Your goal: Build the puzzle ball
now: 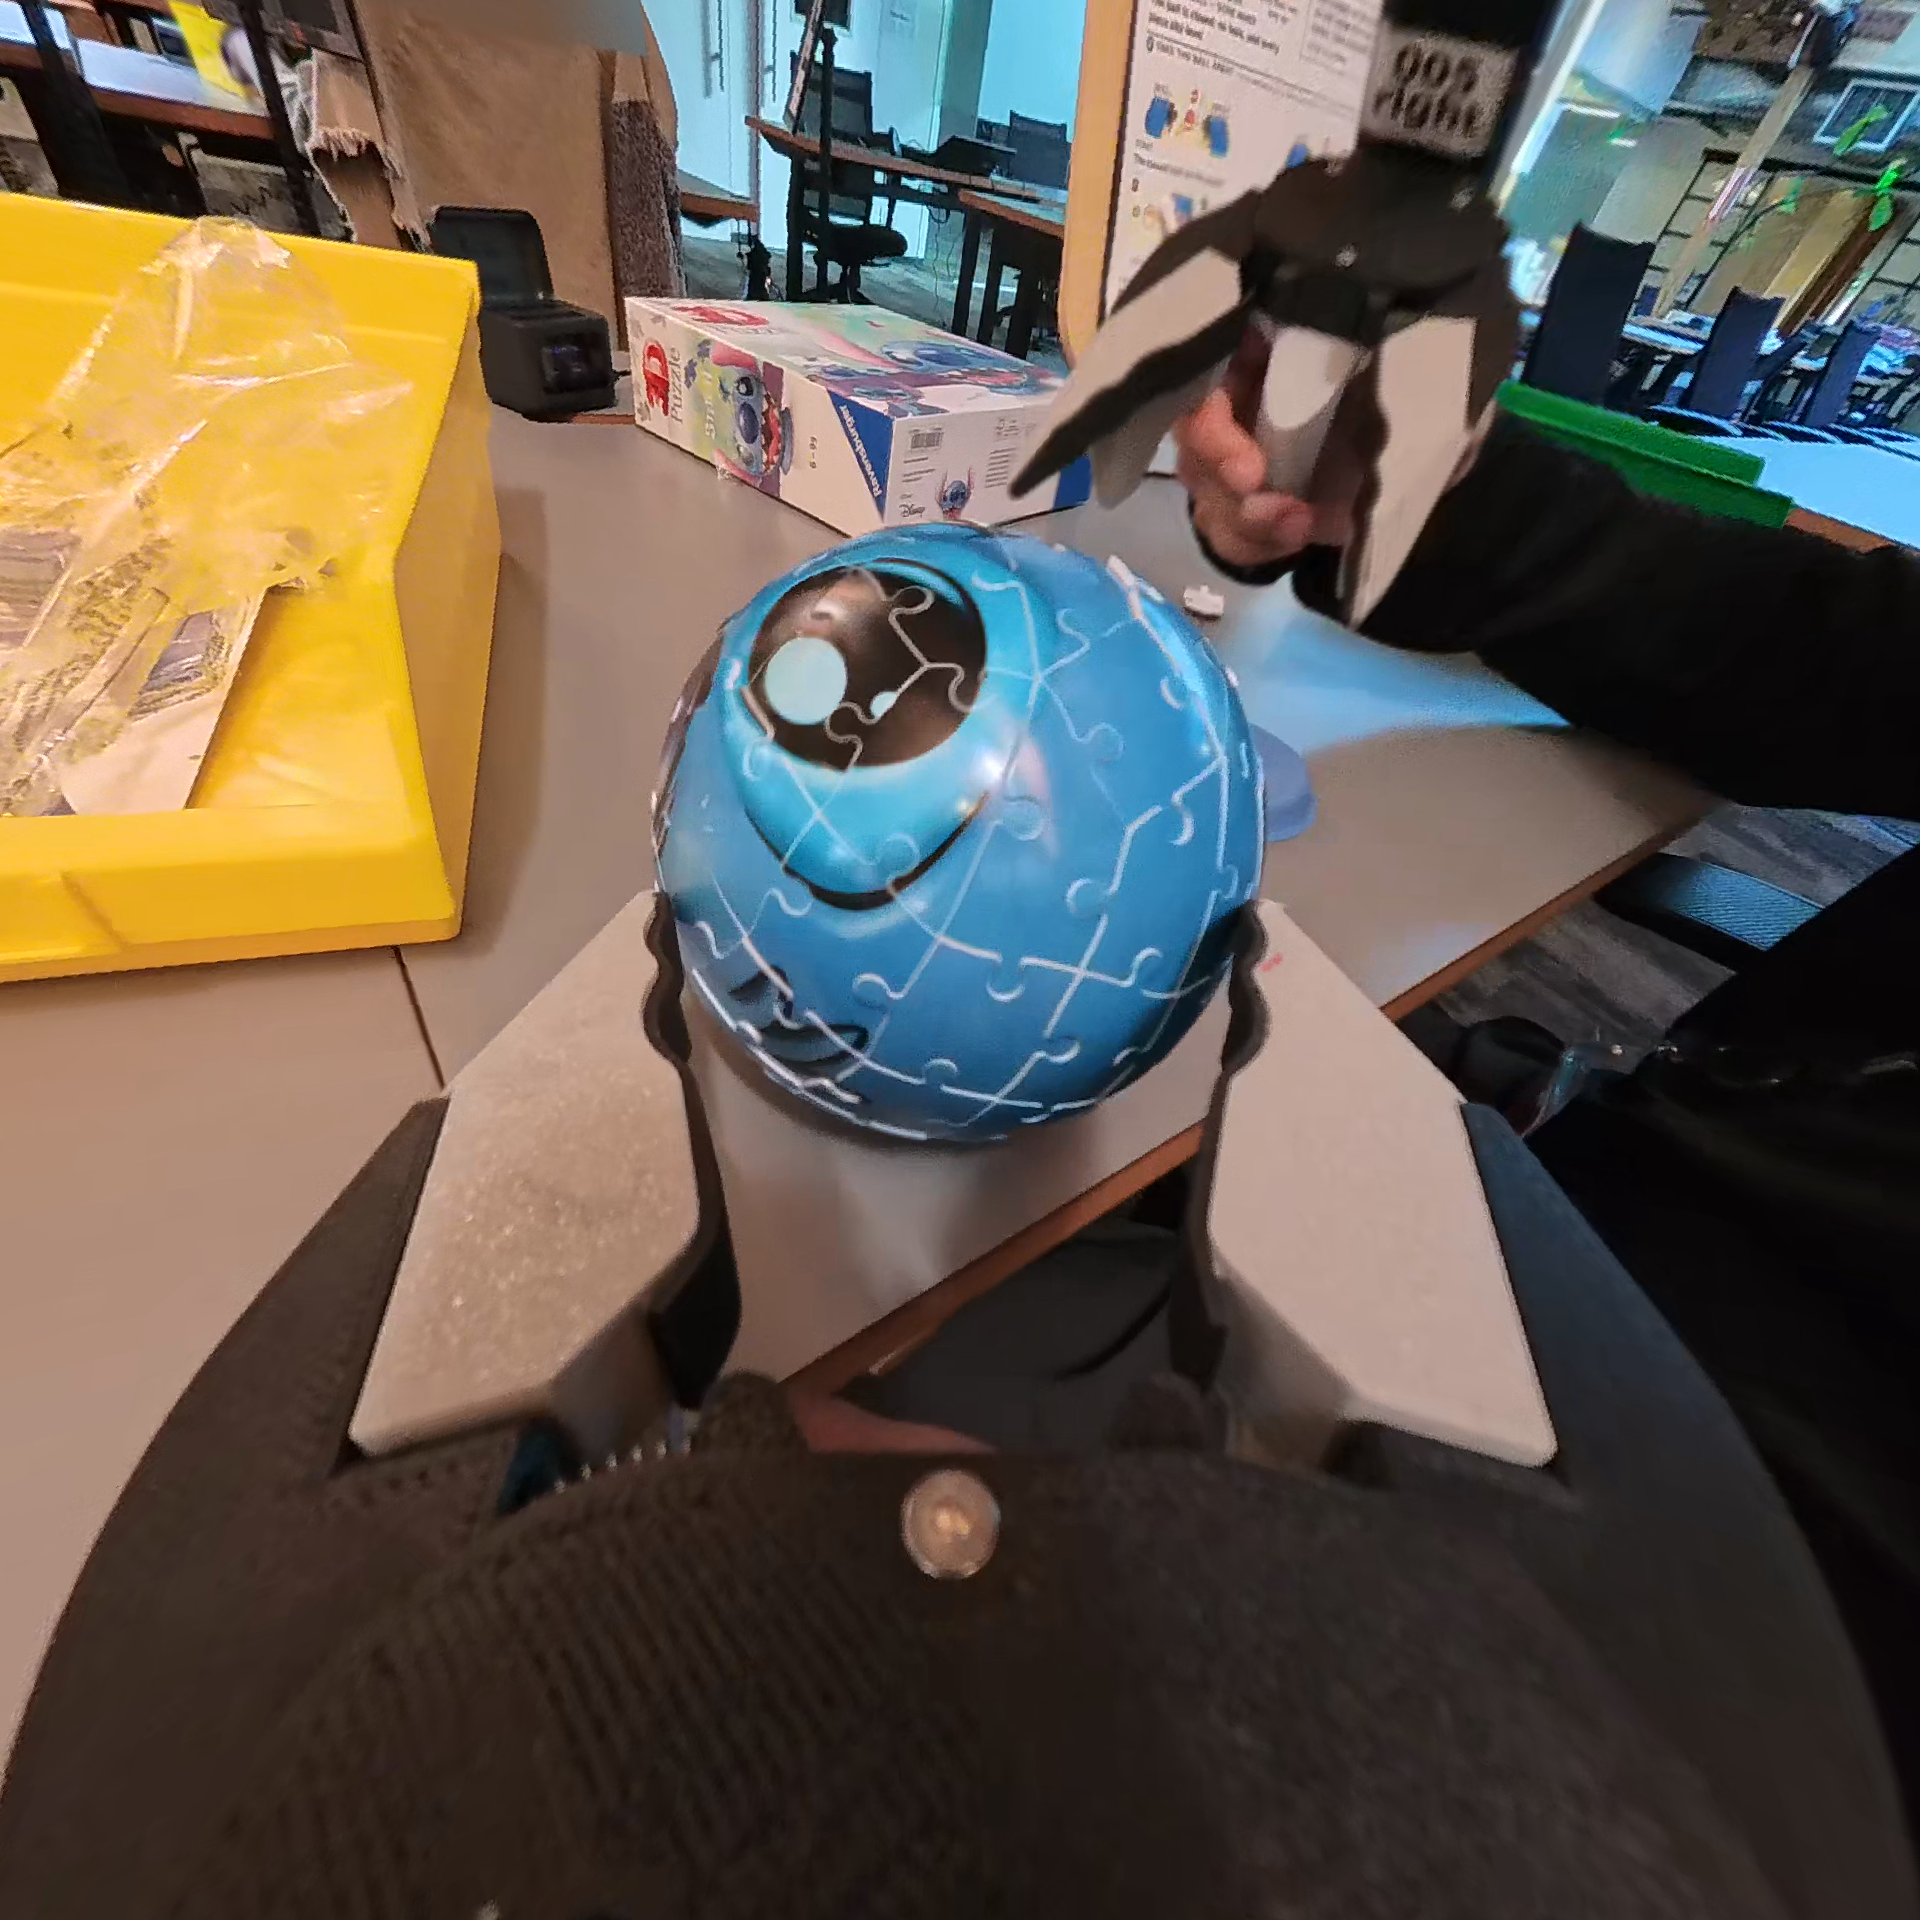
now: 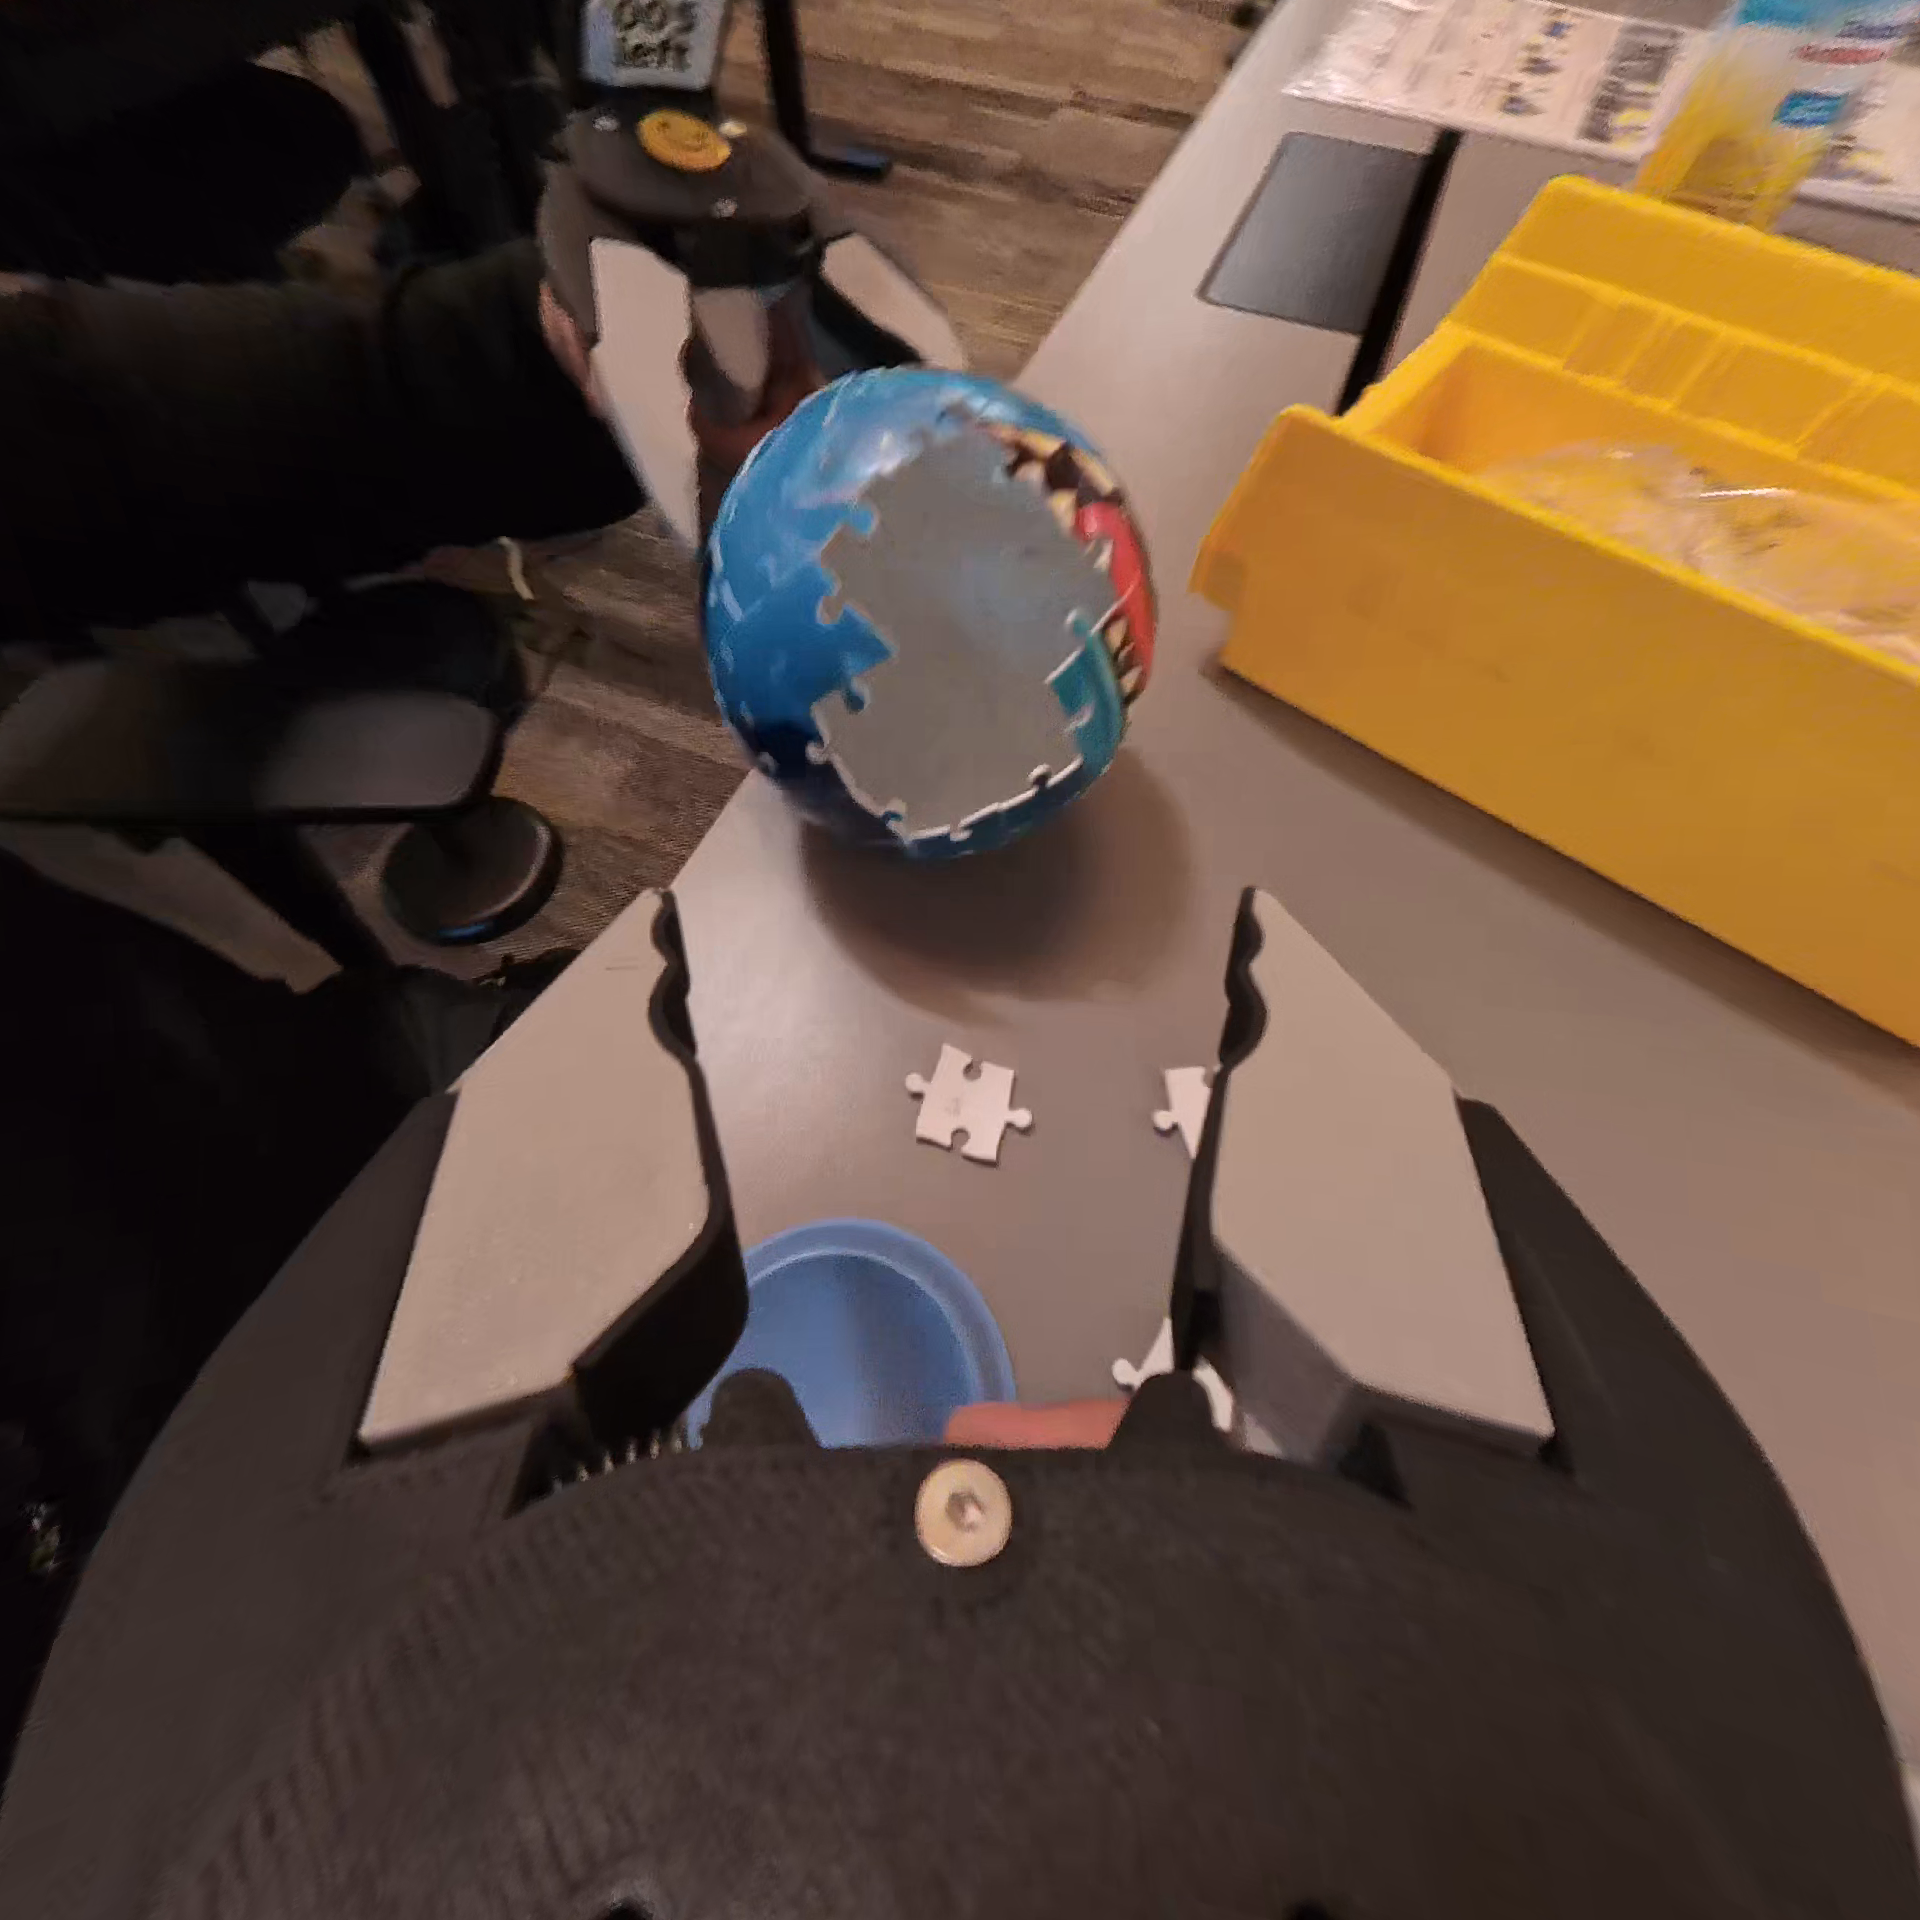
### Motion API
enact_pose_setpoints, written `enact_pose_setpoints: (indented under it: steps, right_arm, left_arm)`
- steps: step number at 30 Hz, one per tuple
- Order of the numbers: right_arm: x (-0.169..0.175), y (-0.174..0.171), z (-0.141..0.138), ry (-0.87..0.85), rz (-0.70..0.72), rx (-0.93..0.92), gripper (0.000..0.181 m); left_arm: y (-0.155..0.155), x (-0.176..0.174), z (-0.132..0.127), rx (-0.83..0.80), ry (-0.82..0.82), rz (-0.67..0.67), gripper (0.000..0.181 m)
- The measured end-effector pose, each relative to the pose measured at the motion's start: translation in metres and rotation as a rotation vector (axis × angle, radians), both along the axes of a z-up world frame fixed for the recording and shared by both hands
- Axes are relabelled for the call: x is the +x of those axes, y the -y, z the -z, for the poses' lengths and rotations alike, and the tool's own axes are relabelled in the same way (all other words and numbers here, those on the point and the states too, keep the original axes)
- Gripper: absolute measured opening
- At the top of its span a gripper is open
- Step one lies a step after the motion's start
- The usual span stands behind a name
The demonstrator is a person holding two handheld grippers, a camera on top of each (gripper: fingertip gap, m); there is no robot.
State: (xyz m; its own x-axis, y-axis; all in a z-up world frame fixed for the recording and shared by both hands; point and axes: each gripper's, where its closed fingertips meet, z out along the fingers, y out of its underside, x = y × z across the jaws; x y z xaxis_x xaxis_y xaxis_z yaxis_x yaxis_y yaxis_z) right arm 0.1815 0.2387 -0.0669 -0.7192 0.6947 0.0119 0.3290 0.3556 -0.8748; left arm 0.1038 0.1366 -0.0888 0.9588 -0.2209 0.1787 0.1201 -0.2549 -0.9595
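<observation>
The puzzle ball [image 1: 961,831] is shown as a glossy blue sphere bearing a large black eye, raised above the grey table [image 1: 260,1143] near its edge. Only in the right wrist view is a jagged gap of missing pieces seen on the ball [image 2: 790,623], with loose puzzle pieces [image 2: 966,1107] and a blue stand [image 2: 873,1330] lying nearer. The left gripper [image 1: 956,935] is clamped on the ball's sides. The right gripper [image 2: 956,935] is held apart and empty above the table.
</observation>
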Motion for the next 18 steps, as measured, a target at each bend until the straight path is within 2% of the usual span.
enact_pose_setpoints:
  steps: [3, 5, 11, 15, 18]
  right_arm:
    - [-0.007, 0.008, 0.024, -0.001, -0.067, 0.005, 0.108]
    - [-0.017, 0.014, 0.039, 0.011, -0.097, 0.044, 0.122]
    - [-0.051, 0.043, 0.054, 0.032, -0.181, 0.085, 0.137]
    - [-0.062, 0.056, 0.068, 0.019, -0.225, 0.158, 0.134]
    - [-0.068, 0.061, 0.074, -0.019, -0.223, 0.201, 0.123]
  left_arm:
    - [0.001, -0.003, 0.005, -0.011, -0.01, -0.002, 0.105]
    - [0.002, -0.004, 0.007, -0.018, -0.019, -0.005, 0.105]
    - [0.001, -0.006, 0.01, -0.013, -0.031, 0.013, 0.109]
    - [-0.002, -0.005, 0.012, 0.007, -0.01, 0.04, 0.112]
    - [-0.003, -0.002, 0.014, 0.023, -0.024, 0.057, 0.112]
